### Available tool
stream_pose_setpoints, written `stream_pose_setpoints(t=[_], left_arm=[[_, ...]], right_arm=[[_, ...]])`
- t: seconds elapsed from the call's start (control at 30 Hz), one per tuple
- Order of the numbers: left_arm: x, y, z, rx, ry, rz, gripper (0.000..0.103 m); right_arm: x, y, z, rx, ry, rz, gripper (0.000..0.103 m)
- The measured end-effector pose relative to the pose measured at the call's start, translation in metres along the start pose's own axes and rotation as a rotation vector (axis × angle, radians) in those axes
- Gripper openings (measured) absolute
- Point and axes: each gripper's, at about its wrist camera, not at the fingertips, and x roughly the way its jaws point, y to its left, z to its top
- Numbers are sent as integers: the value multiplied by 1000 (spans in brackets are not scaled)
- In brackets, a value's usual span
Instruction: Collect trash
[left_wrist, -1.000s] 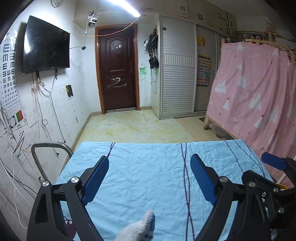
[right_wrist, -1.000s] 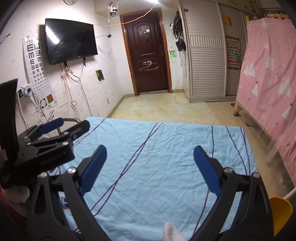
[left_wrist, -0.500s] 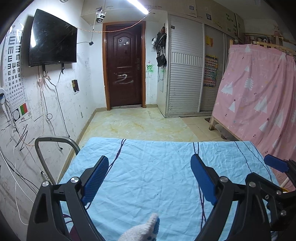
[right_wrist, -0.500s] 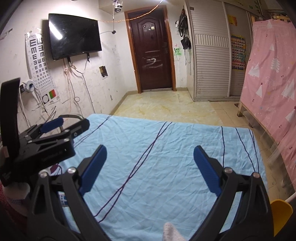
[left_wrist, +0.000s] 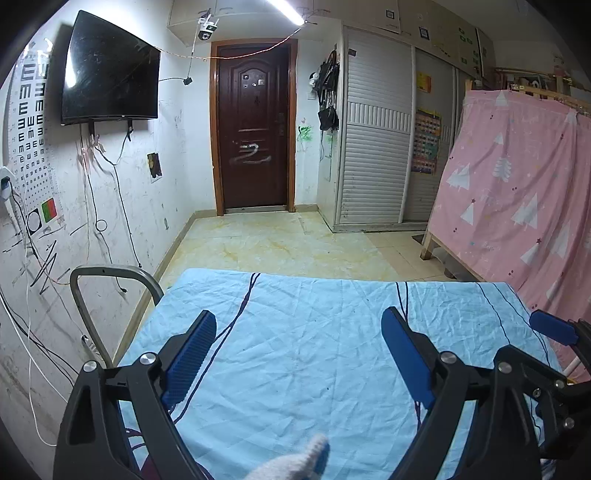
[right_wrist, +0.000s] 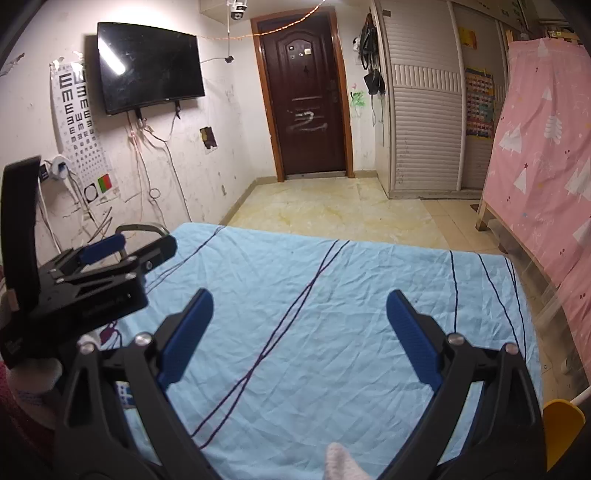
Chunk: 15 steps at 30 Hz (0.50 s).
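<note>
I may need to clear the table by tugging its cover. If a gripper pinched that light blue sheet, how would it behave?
The light blue sheet would likely be floppy: it is creased all over and drapes at the far edge. A pinch would probably lift only a fold, not the whole cloth. It looks thin, so probably light, and may slide and bunch when pushed.

Before me lies a light blue sheet (left_wrist: 314, 350) with thin dark lines, wrinkled, covering a flat surface. On the wall at my left hangs a black television (left_wrist: 109, 70), and beside it an eye chart (right_wrist: 79, 122). At the far end stands a dark brown door (left_wrist: 253, 122). At my right I see a white shutter wardrobe (left_wrist: 375, 147) and a pink curtain (left_wrist: 517, 184) with tree shapes.
</note>
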Motion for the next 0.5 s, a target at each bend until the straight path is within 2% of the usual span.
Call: stream_pose_setpoints(t=[0.5], left_arm=[[4,2,-2,-14,8,-5,82]], right_arm=[[4,-2,-4,-1,6,0,91]])
